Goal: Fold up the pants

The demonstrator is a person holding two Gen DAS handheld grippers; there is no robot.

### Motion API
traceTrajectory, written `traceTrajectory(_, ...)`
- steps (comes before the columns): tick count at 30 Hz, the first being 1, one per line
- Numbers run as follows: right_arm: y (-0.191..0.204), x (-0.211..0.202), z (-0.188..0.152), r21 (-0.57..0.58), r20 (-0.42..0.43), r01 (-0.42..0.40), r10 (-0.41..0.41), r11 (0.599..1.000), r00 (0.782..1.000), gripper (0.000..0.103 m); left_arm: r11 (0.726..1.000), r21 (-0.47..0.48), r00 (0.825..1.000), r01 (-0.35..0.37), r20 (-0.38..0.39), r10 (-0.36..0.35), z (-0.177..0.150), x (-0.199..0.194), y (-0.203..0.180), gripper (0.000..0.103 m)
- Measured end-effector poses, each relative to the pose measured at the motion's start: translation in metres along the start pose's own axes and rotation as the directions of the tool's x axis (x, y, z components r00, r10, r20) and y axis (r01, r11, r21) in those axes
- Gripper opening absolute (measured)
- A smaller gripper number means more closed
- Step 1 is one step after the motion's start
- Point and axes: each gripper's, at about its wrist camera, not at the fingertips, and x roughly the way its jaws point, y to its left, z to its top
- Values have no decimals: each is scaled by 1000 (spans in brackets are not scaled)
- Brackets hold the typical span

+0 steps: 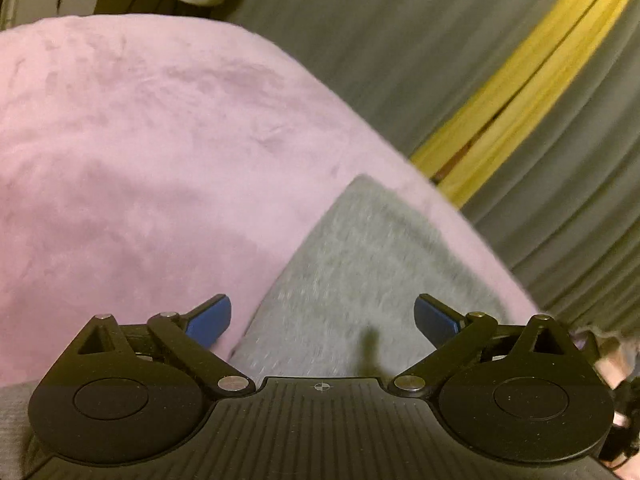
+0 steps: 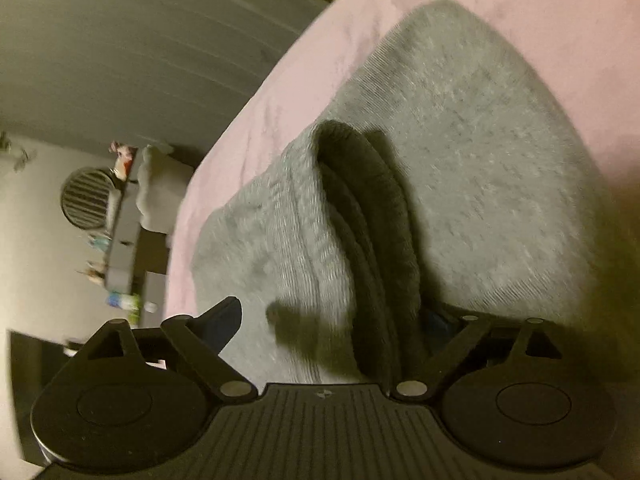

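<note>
Grey pants point(image 1: 360, 272) lie folded on a pink blanket point(image 1: 140, 140), one corner pointing away from me. My left gripper point(image 1: 322, 316) hovers over the near part of the cloth, open wide, with nothing pinched between its blue pads point(image 1: 212, 316). In the right wrist view the pants point(image 2: 480, 140) show a raised, rolled fold point(image 2: 372, 208) running toward the camera. My right gripper point(image 2: 332, 318) is open and straddles that fold. Its left finger point(image 2: 226, 320) stands clear of the fold, and its right finger is partly hidden behind the cloth.
The pink blanket point(image 2: 280, 92) ends in a rounded edge. Beyond it hangs a grey curtain point(image 1: 400, 40) with a yellow stripe point(image 1: 520, 68). A shelf point(image 2: 120, 248) with small items and a round vent point(image 2: 86, 200) stand at the far left.
</note>
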Motion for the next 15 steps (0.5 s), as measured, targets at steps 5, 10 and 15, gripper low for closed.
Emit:
traceTrajectory(5, -11, 8, 1, 45, -26, -38, 39, 998, 999, 45, 997, -77, 1000, 6, 28, -4, -2, -4, 14, 101)
traceTrajectory(10, 5, 11, -5, -15, -19, -19, 19, 1000, 1000, 62, 996, -94, 999, 0, 34, 3, -3, -4, 15, 101)
traceTrajectory(15, 60, -8, -10, -215, 59, 59, -48, 975, 997, 34, 996, -89, 998, -20, 55, 25, -5, -8, 15, 101)
